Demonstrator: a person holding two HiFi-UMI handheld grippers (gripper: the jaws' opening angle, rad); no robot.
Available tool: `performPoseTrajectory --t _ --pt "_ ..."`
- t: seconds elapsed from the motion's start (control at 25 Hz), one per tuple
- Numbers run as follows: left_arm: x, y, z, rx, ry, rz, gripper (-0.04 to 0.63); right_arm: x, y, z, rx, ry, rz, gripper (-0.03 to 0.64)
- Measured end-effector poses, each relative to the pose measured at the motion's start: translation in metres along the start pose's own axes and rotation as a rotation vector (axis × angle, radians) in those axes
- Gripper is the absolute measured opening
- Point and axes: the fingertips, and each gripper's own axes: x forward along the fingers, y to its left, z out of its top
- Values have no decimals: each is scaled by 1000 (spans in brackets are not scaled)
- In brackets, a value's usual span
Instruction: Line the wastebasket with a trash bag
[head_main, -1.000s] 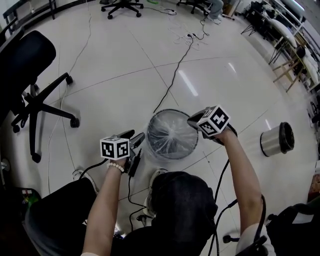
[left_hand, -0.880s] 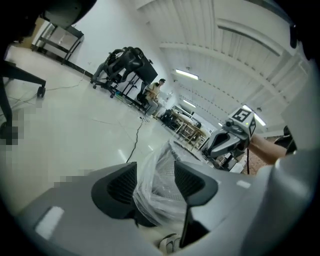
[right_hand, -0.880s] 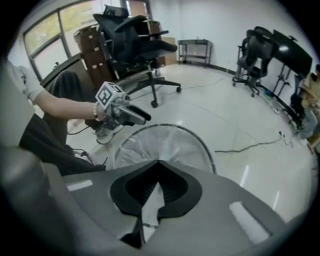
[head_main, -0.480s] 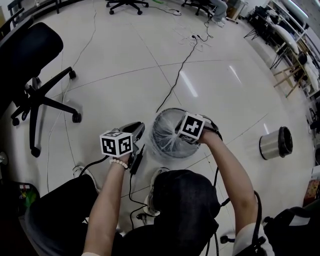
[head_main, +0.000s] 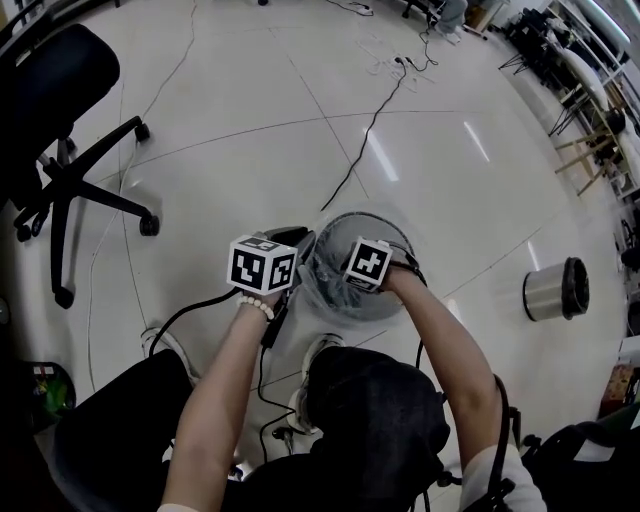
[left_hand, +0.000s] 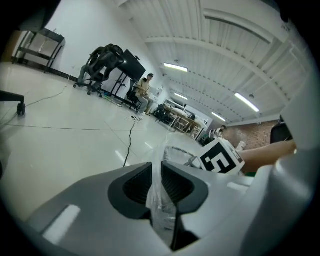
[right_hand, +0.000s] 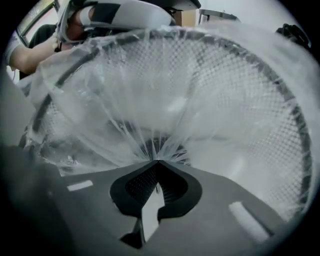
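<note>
The left tongs (left_hand: 161, 186) are now clamping a fold of the thin clear plastic trash bag (right_hand: 165, 95), having closed from wide apart a second ago. The right tongs (right_hand: 157, 167), tips together, are pressing down inside the round wire-mesh wastebasket (head_main: 366, 214) on the floor, after hovering above its rim. The bag is sitting inside the basket, so the lining is probably being seated. Whether the right tips are pinching film is proving hard to tell. Farther off, a black office chair (head_main: 60, 95) is showing only partly at the frame's edge
</note>
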Motion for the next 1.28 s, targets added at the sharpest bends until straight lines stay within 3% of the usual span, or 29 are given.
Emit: performPoseTrajectory --t 0.2,0.36,0.6,0.88,1.12,1.28 --pt "12 10 -18 26 63 9 71 20 9 3 -17 -50 59 0" --pt "15 19 -22 11 63 17 71 29 5 6 -62 -79 43 0" --pt "24 24 -27 29 91 24 71 52 16 13 -113 -128 111 0" --pt "30 29 -42 30 124 29 71 75 23 4 -152 -96 177 0" --pt "33 28 -39 9 99 12 72 86 17 2 -143 -91 169 0" --pt "28 21 -20 -38 -5 -44 74 95 9 -12 -148 -10 144 0"
